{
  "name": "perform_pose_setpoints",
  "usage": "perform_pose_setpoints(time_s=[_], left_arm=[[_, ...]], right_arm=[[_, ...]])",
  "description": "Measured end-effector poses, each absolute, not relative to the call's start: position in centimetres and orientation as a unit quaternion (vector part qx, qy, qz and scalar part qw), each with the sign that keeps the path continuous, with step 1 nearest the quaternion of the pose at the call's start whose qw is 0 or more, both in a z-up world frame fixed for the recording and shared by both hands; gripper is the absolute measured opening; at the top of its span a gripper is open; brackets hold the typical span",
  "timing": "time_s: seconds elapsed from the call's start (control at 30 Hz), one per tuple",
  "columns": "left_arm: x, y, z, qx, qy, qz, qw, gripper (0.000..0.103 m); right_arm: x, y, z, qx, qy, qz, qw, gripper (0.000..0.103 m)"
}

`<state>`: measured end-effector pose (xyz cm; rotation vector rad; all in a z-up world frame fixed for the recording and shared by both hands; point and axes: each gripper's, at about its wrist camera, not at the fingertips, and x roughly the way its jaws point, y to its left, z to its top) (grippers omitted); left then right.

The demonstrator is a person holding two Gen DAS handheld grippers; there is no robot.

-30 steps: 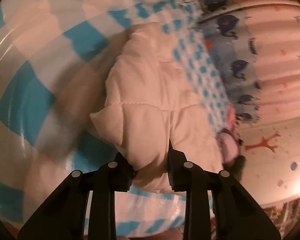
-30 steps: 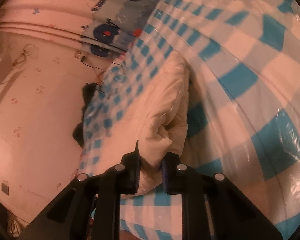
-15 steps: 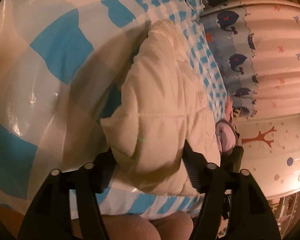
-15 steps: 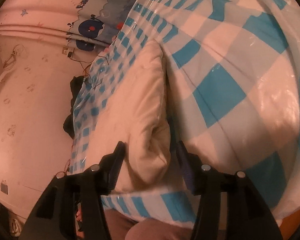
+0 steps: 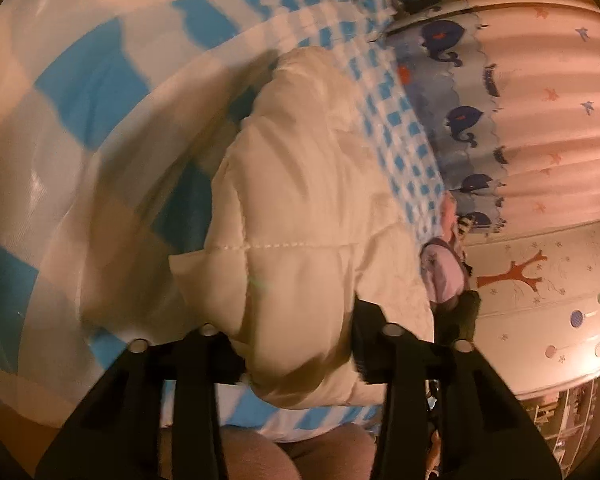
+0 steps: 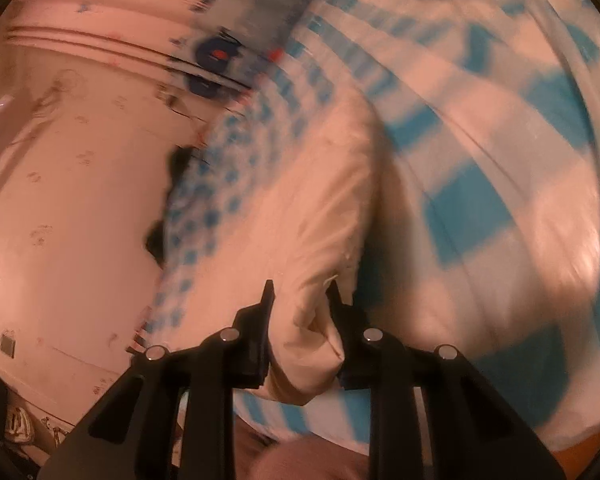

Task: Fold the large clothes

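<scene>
**Jacket bundled at the near edge, folds not yet tidy**

While both grippers work the near end of it, the white padded jacket lies as a long, thick bundle running straight ahead of the jaws, on the blue-and-white checked cover. It looks doubled lengthwise already, so I judge the first fold made; the bundle is lumpy and high, and a crosswise fold and some flattening seem to be left.

The left gripper has a fat corner of the jacket between its jaws, which stand fairly wide and are closing; the padding bulges forward over them. The right gripper has a narrower folded edge of the same jacket between its jaws, which are closing too, with the pads pressing the cloth on both sides.

Beyond the far end of the bundle hangs a curtain with whale prints. Below the jaws, a person's lap shows at the cover's edge.
</scene>
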<state>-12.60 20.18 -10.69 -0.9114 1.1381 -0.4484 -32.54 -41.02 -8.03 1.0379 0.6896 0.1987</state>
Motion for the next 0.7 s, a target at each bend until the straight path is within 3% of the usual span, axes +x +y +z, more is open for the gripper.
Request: perform_pose_setpoints(time_s=[0.1,0.13,0.2,0.33,0.43,0.57,0.7], left_arm=[[-13.1,20.7,-11.7,-0.426,0.515,-0.189,0.72,0.065],[-13.3,20.8,-11.6,-0.42,0.511,-0.182,0.728,0.074],[-13.3,21.1,-11.4,-0.419,0.502,-0.175,0.736,0.082],[-13.0,21.2,-11.5,-0.425,0.489,-0.175,0.742,0.086],[-12.6,19.9,-11.6,-0.423,0.489,-0.184,0.74,0.087],[-12.4,18.8,-11.6,-0.417,0.487,-0.175,0.747,0.088],[-12.0,19.2,-12.0,-0.438,0.482,-0.17,0.74,0.089]], right_arm=[[-34.0,-42.3,-9.4,0.494,0.323,0.061,0.805,0.044],[-34.9,-42.8,-8.7,0.479,0.317,0.029,0.818,0.044],[-35.8,-43.3,-6.5,0.436,0.302,-0.02,0.848,0.046],[-34.1,-40.1,1.1,0.307,0.265,-0.026,0.914,0.058],[-29.6,-34.8,4.5,0.211,0.28,0.018,0.936,0.065],[-22.5,-27.9,4.7,0.127,0.327,0.07,0.934,0.065],[-16.3,-24.2,2.2,0.111,0.372,0.076,0.918,0.065]])
